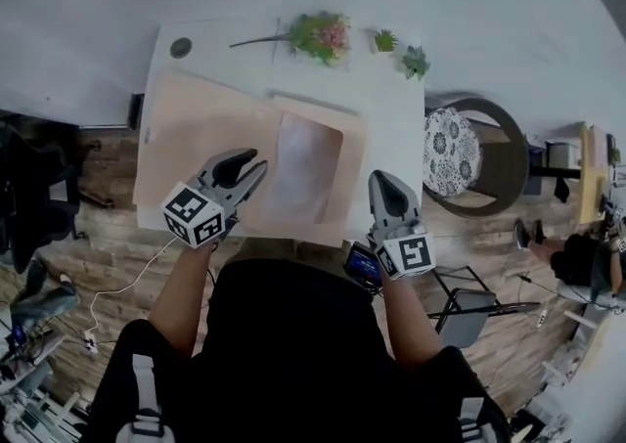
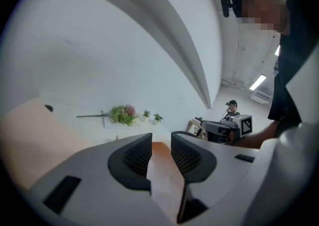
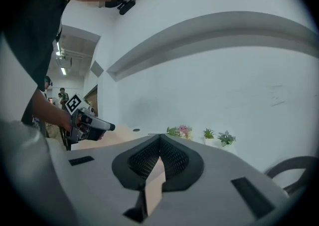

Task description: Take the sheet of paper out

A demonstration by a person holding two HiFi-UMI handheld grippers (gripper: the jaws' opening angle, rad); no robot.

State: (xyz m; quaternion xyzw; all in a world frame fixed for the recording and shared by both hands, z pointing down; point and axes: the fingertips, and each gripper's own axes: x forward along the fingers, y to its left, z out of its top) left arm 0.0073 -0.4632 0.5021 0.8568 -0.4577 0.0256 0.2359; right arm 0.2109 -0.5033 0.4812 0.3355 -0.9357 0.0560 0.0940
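A pale sheet of paper [image 1: 305,169] lies in a translucent sleeve on a brown folder [image 1: 350,143], which rests on a tan mat [image 1: 196,123] on the white table [image 1: 391,109]. My left gripper [image 1: 256,163] hovers over the mat just left of the sleeve, open, with nothing between its jaws. In the left gripper view the left gripper [image 2: 161,142] shows a clear gap with brown surface below. My right gripper [image 1: 381,179] is held at the table's near edge, right of the folder. In its own view the right gripper [image 3: 159,140] is shut with the tips touching and nothing held.
A spray of artificial flowers [image 1: 318,35] and two small potted plants [image 1: 385,39] [image 1: 415,62] line the table's far edge against a white wall. A round patterned chair [image 1: 468,153] stands to the right. A black cable grommet [image 1: 180,47] sits at the far left corner.
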